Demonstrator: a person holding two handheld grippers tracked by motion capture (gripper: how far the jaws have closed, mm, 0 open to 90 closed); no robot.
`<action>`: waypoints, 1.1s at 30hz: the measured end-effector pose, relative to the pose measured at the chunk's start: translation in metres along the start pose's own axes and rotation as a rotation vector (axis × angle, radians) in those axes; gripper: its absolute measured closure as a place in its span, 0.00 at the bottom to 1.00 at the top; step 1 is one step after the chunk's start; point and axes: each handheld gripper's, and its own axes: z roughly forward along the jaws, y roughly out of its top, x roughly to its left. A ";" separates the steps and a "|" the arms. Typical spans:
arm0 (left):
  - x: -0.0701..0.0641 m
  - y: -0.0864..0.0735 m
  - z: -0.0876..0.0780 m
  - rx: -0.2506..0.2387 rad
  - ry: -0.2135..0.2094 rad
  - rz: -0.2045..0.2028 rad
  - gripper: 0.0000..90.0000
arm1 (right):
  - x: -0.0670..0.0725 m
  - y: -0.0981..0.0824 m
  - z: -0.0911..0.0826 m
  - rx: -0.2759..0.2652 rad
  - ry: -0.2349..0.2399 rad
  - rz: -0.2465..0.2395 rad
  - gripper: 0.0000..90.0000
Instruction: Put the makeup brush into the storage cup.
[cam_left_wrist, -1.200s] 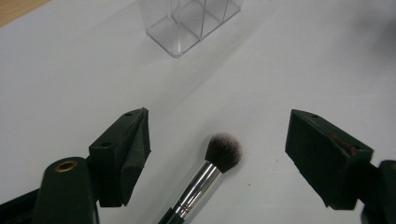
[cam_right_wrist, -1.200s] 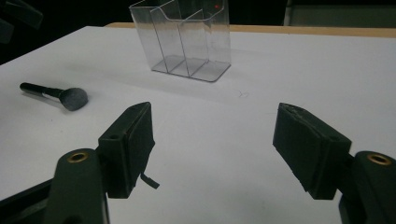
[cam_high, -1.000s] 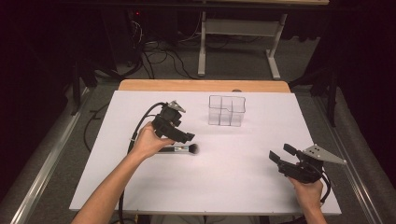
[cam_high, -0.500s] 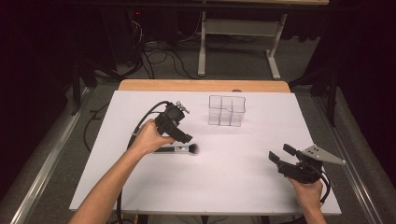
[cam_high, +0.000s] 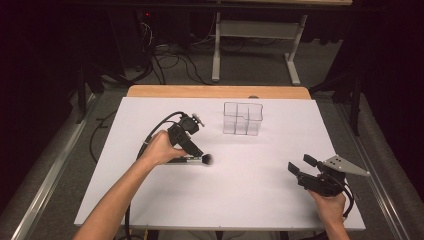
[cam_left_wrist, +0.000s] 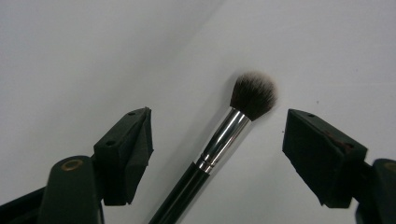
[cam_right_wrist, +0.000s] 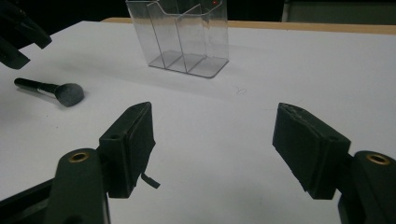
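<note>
Where it lies: dark-bristled, silver-collared brush (cam_left_wrist: 224, 144).

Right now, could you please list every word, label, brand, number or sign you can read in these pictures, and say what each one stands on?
There is no readable text in these views.
Makeup brush: no print shows on its black handle or silver ferrule.
Clear organizer: plain, no label.
Left gripper and right gripper: open black jaws, no markings.
White table: blank.
</note>
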 end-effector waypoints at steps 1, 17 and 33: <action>0.000 0.000 0.000 0.000 0.000 0.000 0.28 | 0.000 0.000 0.000 0.000 0.000 0.000 0.35; 0.003 -0.002 0.016 0.124 -0.007 0.009 0.30 | 0.000 0.000 0.002 0.017 0.000 -0.003 0.35; 0.011 -0.009 0.031 0.198 0.014 0.002 0.32 | 0.002 0.000 0.002 0.010 0.021 -0.023 0.35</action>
